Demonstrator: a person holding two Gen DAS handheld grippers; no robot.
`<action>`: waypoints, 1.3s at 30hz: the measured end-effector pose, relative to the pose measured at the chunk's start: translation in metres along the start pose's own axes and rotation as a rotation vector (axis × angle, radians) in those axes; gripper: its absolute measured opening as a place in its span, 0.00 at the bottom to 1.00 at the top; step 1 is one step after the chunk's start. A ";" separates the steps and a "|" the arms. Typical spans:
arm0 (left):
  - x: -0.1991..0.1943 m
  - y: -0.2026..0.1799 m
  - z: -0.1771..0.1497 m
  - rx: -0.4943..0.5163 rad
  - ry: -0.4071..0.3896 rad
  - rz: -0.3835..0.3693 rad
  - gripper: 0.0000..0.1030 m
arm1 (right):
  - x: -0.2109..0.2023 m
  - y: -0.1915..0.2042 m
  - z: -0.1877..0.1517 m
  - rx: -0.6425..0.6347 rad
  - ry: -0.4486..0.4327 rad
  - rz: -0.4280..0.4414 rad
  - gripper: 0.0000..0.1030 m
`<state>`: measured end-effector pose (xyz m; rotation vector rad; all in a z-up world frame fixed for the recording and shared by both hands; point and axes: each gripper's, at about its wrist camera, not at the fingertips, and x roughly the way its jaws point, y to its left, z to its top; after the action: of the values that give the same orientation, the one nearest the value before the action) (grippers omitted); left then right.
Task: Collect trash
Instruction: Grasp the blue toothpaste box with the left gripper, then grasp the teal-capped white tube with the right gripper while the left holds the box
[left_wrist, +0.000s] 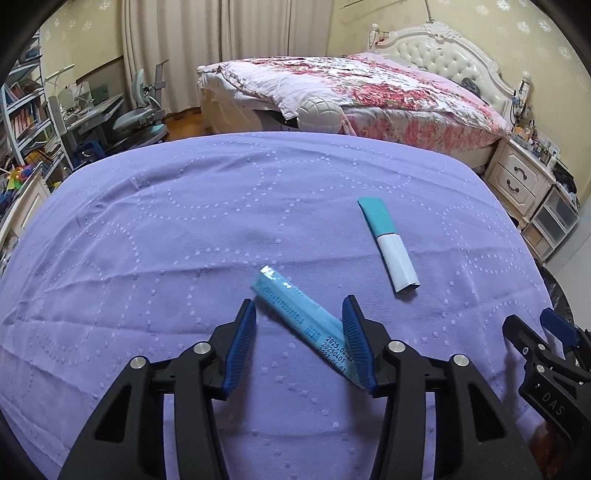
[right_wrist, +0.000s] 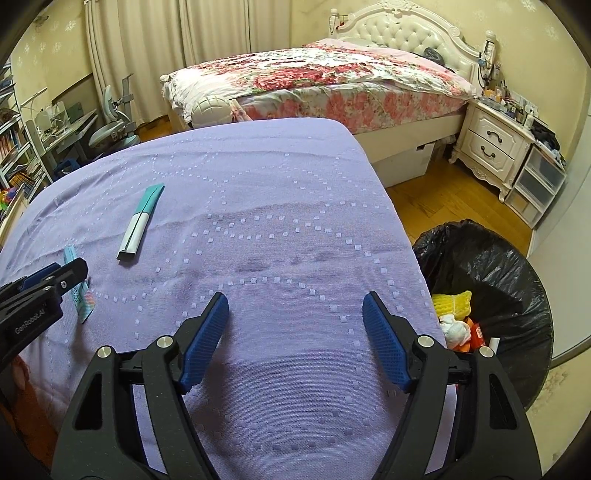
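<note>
Left gripper (left_wrist: 299, 310) gapes around the blue sachet (left_wrist: 295, 314), probably light and crushable; pinch mid-length. Right gripper (right_wrist: 295, 306) wide, empty, near the tabletop's right edge.

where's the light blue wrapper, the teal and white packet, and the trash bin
light blue wrapper (left_wrist: 295, 314): left wrist view, middle of its printed face
teal and white packet (left_wrist: 388, 243): left wrist view, colour seam
trash bin (right_wrist: 491, 258): right wrist view, black liner

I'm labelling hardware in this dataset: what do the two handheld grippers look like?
Both match: the left gripper and right gripper have black angular plastic frames with triangular cutouts, silver pivot bolts, and blue ribbed fingers. White lettering marks the bodies: "GenRobot.AI" on the left, "DAS" on the right. No cables or sleeves show.
</note>
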<state>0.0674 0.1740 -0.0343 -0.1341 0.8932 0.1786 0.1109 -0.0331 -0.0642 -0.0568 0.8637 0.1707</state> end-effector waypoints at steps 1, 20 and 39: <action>-0.001 0.002 0.000 -0.008 -0.001 0.001 0.56 | 0.000 0.000 0.000 0.002 0.000 0.001 0.72; 0.006 -0.003 -0.001 0.020 0.022 0.017 0.42 | 0.000 0.000 -0.001 0.000 -0.001 -0.001 0.72; 0.002 0.024 -0.002 0.069 -0.012 -0.038 0.08 | -0.001 0.002 -0.002 -0.013 0.002 -0.018 0.72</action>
<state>0.0618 0.1972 -0.0381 -0.0860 0.8833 0.1128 0.1090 -0.0317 -0.0645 -0.0770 0.8635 0.1596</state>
